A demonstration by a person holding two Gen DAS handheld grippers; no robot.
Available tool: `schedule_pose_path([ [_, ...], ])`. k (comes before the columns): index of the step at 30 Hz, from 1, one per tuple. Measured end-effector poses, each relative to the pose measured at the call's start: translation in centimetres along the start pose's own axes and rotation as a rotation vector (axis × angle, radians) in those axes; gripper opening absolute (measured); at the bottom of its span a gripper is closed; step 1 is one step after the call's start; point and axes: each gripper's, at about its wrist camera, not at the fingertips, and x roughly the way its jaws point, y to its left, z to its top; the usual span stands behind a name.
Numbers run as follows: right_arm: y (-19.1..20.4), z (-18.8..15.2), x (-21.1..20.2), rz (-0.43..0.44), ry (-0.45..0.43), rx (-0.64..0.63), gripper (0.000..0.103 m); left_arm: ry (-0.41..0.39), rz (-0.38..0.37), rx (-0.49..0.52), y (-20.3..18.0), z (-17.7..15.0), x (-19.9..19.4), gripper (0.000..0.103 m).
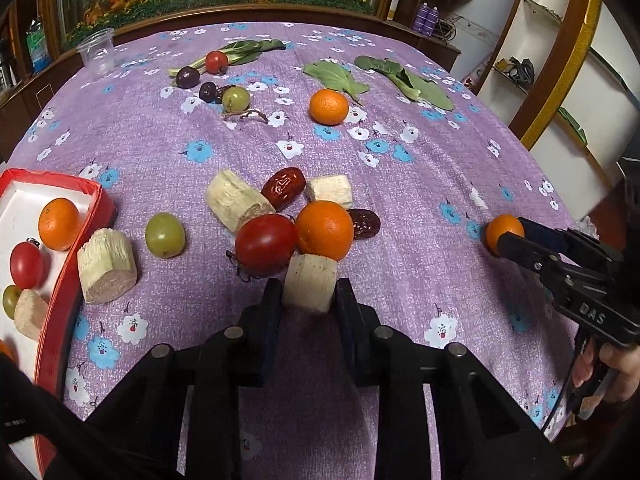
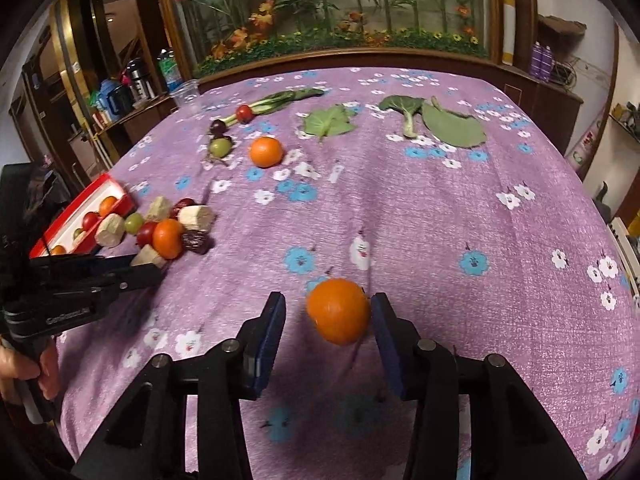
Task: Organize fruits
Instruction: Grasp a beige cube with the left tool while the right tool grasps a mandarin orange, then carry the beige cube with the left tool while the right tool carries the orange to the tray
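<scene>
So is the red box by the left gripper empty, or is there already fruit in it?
Not empty. The red box already holds an orange, a red tomato, a green grape and a pale cut chunk.

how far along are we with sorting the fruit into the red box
Early on. Done: the red box holds an orange, a tomato, a grape and a cane chunk. In hand: left gripper is shut on a cane piece; right gripper brackets an orange, left pad clear. Left: the pile and far fruit.
</scene>
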Motion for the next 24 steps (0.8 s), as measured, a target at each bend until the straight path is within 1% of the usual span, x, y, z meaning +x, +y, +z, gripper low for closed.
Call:
schedule_pose_path([
  [1,-0.2,0.1,0.2,0.002,0.006,0.011,0.043,-0.002,-0.003,-0.002,0.0,0.0,0.0,0.023],
  [2,-0.4,0.1,0.3,0.003,0.007,0.022,0.038,-0.003,-0.005,-0.003,0.0,-0.1,0.0,0.023],
  [4,-0.7,0.3,0.6,-0.015,0.020,0.032,0.034,-0.006,-0.014,-0.013,0.2,-0.1,-0.1,0.023],
  [8,-0.7,0.3,0.6,-0.021,0.018,0.033,0.033,-0.010,-0.027,-0.024,0.3,-0.2,-0.3,0.023],
  [13,-0.2,0.4,-0.6,-0.001,-0.006,0.036,0.033,-0.034,-0.050,-0.034,0.3,-0.5,-1.5,0.023],
  [17,1.3,0.9,-2.0,0.024,-0.038,0.005,0.033,-0.061,-0.063,-0.048,0.6,-0.8,-3.1,0.023],
  [24,4.6,1.4,-2.9,0.085,-0.053,-0.050,0.033,-0.101,-0.057,-0.075,1.9,-1.5,-5.6,0.023],
])
